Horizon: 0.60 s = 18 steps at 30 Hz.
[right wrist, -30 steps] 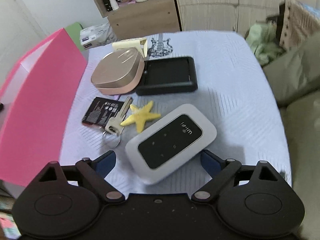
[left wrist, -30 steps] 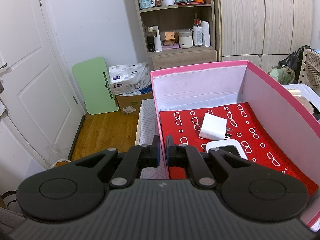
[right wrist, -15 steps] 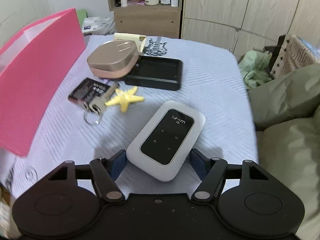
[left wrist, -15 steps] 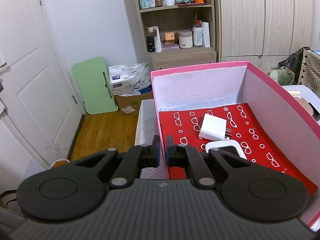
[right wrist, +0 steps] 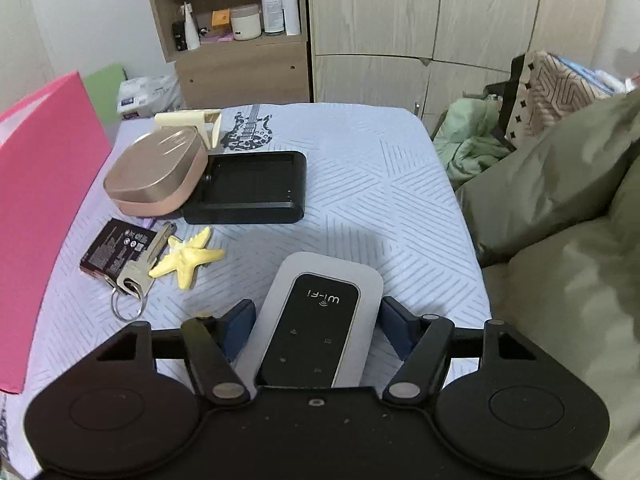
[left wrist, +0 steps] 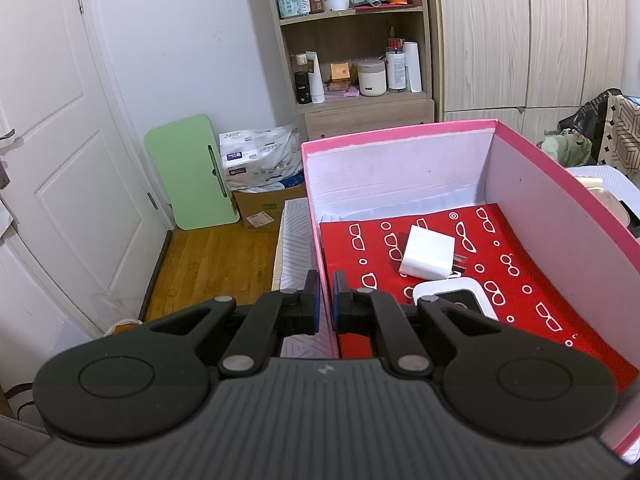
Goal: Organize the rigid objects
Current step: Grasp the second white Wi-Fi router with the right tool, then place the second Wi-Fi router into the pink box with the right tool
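My left gripper [left wrist: 326,294] is shut on the near left wall of the pink box [left wrist: 400,136]. Inside, on the red lining, lie a white charger [left wrist: 428,254] and a white device with a black screen [left wrist: 456,300]. My right gripper [right wrist: 318,322] is open, its blue pads on either side of a white and black Wi-Fi router [right wrist: 316,316] that lies on the bedspread; small gaps show on both sides. The pink box shows at the left of the right wrist view [right wrist: 40,200].
On the bedspread lie a rose-gold case [right wrist: 158,170], a black tray [right wrist: 248,186], a yellow starfish [right wrist: 188,256], a key with ring [right wrist: 138,276] on a dark battery [right wrist: 114,250], and a cream clip [right wrist: 190,120]. Green pillows [right wrist: 560,240] are at the right.
My right gripper has moved forward around the Wi-Fi router, which now sits deeper between the fingers, and the jaws have narrowed. The left gripper has not moved.
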Tool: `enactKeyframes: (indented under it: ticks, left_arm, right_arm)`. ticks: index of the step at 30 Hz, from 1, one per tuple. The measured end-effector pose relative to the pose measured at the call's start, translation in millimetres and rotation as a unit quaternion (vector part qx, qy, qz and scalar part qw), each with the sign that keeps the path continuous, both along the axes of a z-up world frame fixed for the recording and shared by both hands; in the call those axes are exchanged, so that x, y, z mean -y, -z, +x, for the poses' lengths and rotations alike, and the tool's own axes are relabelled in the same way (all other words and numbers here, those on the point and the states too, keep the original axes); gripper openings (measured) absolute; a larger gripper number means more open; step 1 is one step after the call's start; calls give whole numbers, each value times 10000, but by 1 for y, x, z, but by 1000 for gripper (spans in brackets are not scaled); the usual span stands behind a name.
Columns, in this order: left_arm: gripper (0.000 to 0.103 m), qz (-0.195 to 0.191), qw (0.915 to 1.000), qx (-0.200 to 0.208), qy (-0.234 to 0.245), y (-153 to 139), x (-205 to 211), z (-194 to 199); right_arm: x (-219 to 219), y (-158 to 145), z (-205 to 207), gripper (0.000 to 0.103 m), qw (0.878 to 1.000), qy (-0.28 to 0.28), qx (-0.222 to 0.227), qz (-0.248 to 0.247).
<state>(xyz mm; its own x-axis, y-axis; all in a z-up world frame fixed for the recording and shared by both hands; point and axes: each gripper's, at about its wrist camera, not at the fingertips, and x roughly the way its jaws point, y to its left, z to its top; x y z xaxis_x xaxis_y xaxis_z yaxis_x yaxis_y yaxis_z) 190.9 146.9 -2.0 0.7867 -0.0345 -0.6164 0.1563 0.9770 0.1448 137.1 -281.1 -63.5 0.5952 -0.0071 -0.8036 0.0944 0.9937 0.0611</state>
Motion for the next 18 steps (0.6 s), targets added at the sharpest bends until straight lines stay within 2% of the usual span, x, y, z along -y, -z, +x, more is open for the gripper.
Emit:
enactKeyframes:
  ticks: [6,12,18]
  left_arm:
    - [5,-17,10000,2,-1,0,0,0]
    - [5,-16,10000,3,3,0,0,0]
    - [5,-40,10000,4,-1,0,-1,0]
  right_arm:
    - [1,-10,-13,71,9995,10,296,109]
    - [-23,-41,-21,69,9961,-448,741,180]
    - [-53,-65,-24,65,9877,-964,1208,257]
